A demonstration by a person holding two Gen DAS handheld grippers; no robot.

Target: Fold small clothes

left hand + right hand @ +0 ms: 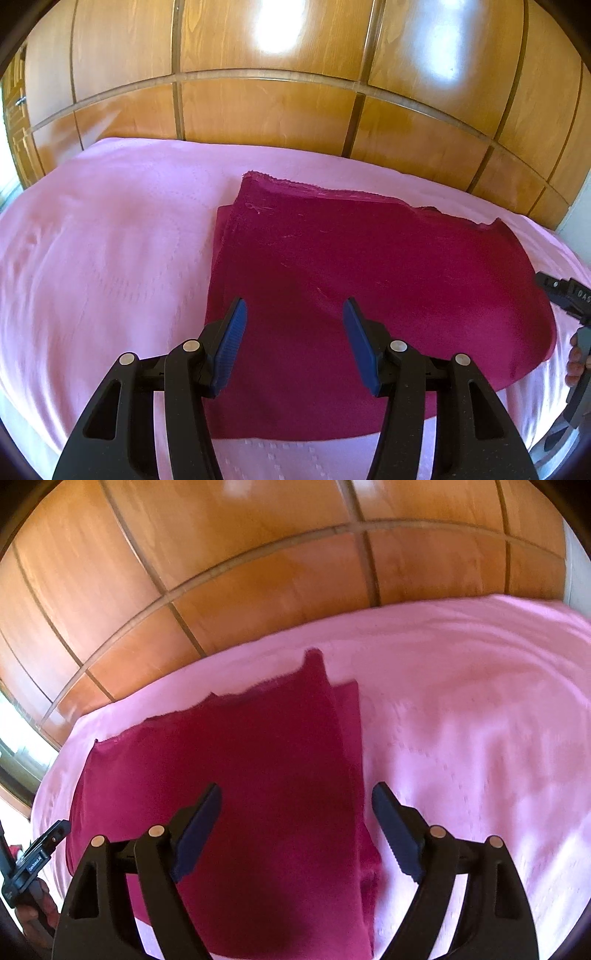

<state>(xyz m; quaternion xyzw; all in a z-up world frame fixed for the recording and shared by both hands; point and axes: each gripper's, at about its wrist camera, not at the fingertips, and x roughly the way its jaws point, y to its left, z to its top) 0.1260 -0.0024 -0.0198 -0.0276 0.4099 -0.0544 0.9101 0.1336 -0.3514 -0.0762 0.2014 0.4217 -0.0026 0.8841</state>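
**Folded crimson cloth on a pink bed, both grippers hovering released**

Writing is scarce. In the left wrist view, a few pale characters sit on the dark body of the other tool at the right edge, too small and cropped to read. In the right wrist view a small white label shows on the dark tool at the lower left; its letters are too blurred to make out.

From the left: the left gripper [293, 314] points downward at a slant over the near left part of the crimson cloth [369, 288]. Its blue pads [231, 339] stand apart with nothing between them — released, above the fabric rather than pinching it. The cloth lies folded in a rough rectangle on the pink bedspread [92, 258], a frayed, lacy edge along its far side, layers visible at its left border. Behind the bed runs a wooden panelled wardrobe [277, 110] with bright glare patches.

Further right, the right gripper [295, 797] is likewise tilted downward, straddling the cloth's right edge: one finger over the crimson fabric [240, 775], the other over the bedspread [480, 738]. Its jaws stand wide, nothing between them. A stepped double layer shows along that right edge. At the far right of the left wrist view, fingers of the person's right hand [574, 360] wrap the tool's handle.
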